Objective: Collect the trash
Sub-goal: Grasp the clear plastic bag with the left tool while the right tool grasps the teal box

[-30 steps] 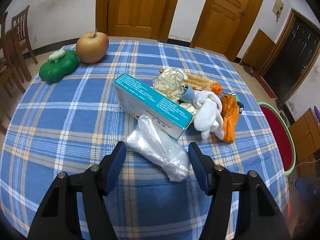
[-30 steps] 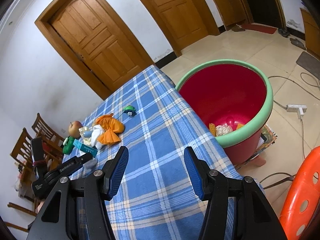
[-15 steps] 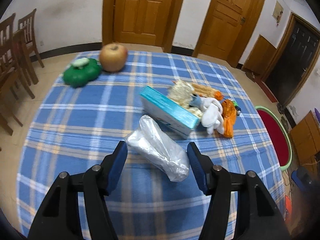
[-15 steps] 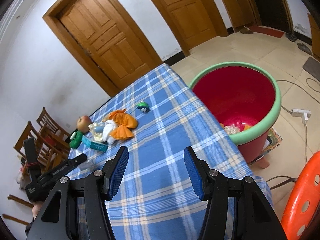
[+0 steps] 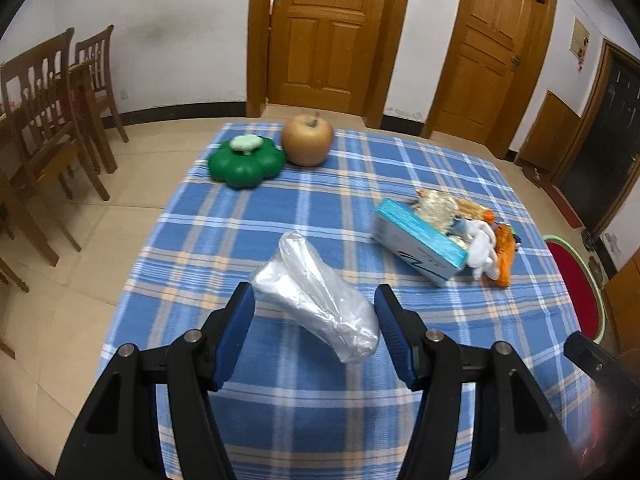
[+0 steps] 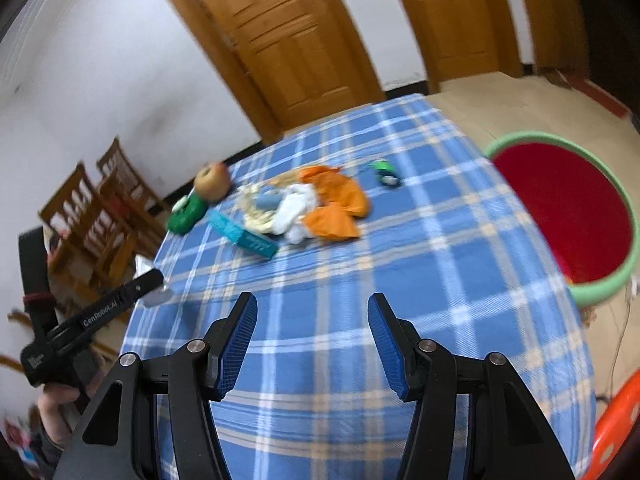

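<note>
A crumpled clear plastic bag (image 5: 316,296) hangs between the fingers of my left gripper (image 5: 314,332), above the blue plaid tablecloth (image 5: 320,216). The jaws stand wide apart; the frames do not show what holds the bag. A teal box (image 5: 420,246) lies by a heap of white tissue (image 5: 482,246) and orange wrappers (image 5: 504,252). In the right wrist view my right gripper (image 6: 312,340) is open and empty over the near part of the cloth, facing the same heap (image 6: 316,208). The red bin with a green rim (image 6: 568,216) stands on the floor at the right.
An apple (image 5: 307,140) and a green flower-shaped box (image 5: 246,160) sit at the table's far left corner. A small green object (image 6: 386,170) lies beyond the heap. Wooden chairs (image 5: 48,120) stand left of the table. An orange stool (image 6: 616,432) is at bottom right.
My left gripper has pulled back and up with the plastic bag, away from the teal box. My right gripper has swung left from the bin toward the trash heap.
</note>
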The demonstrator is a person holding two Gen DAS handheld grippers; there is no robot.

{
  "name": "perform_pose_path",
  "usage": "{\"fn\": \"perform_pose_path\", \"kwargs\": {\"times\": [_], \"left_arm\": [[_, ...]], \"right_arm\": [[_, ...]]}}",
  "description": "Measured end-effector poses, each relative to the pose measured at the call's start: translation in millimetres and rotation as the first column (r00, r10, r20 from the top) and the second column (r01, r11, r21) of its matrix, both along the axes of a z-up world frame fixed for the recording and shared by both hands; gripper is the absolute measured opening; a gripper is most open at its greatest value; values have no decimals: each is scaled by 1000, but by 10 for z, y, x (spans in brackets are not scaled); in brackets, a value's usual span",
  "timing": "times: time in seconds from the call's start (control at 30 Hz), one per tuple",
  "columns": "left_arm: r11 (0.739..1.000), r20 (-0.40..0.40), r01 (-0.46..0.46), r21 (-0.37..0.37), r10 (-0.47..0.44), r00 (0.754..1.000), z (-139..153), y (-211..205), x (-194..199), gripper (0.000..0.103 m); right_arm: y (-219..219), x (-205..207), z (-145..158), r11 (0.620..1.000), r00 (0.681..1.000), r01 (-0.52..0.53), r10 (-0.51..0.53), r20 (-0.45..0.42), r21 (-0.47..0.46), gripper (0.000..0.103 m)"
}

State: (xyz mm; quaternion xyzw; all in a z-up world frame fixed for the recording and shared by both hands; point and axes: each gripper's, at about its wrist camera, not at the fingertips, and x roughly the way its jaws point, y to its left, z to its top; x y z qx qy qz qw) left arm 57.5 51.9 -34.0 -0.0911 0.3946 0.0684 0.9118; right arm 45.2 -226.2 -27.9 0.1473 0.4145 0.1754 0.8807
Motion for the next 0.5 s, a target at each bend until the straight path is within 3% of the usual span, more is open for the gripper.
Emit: {"fn": "perform_pose_path", "kwargs": {"times": [0.27,0.5], "left_arm": [[998,-14,-57,11,58,998,-89,196,-7,62],[996,-27,-84,4,84,996,-167,324,13,62]], "right_arm": [[526,320,-30,984,988,-154,156,18,-85,59],[949,636,-59,955,974,-214,223,24,-206,59]]}}
